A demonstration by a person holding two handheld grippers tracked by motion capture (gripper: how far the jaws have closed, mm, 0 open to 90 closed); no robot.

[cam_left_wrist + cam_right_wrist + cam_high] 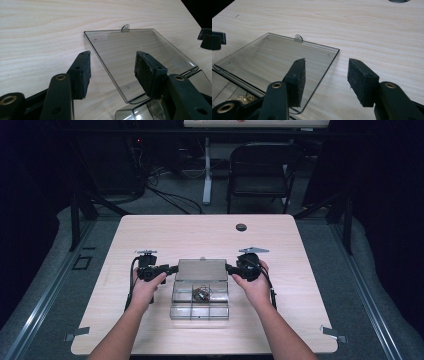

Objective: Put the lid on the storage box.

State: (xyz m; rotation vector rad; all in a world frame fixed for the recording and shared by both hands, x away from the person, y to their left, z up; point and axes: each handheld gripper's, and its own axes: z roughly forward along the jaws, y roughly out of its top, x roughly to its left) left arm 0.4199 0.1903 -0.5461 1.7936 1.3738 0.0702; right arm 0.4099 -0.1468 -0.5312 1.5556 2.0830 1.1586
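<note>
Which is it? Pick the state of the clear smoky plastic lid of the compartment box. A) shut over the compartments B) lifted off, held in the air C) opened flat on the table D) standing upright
C: the clear smoky plastic lid lies folded back flat on the pale wooden table, behind the open compartments.

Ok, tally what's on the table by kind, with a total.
Clear plastic compartment box, lid folded open: 1
Handheld grippers, left and right: 2
Small pile of metal bits in one compartment: 1
Total: 4
</note>
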